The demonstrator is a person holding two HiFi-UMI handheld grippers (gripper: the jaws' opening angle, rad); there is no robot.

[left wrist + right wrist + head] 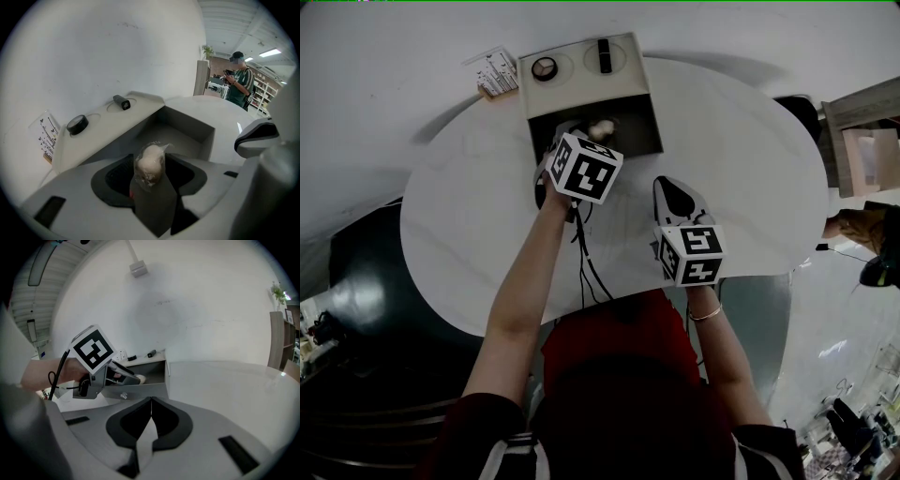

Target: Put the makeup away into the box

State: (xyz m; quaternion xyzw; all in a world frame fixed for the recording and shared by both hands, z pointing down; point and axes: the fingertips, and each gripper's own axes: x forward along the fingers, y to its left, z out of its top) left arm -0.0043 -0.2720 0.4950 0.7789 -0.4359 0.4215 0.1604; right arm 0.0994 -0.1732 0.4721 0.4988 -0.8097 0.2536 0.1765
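A beige box (581,66) stands at the far side of the round white table (469,216), its drawer (633,131) pulled out toward me. On the box top lie a round dark compact (545,67) and a dark tube (604,55). My left gripper (592,129) hangs over the drawer, shut on a pale makeup puff (149,165) in clear wrap at its fingertips. In the right gripper view that puff (138,378) shows at the drawer's edge. My right gripper (673,192) rests above the table to the right of the drawer, jaws shut and empty.
A printed card (495,72) leans by the box's left side. A black cable (586,262) trails from the left gripper toward me. A person (240,79) stands far off in the room beyond the table. The table's near edge (609,305) runs just before my body.
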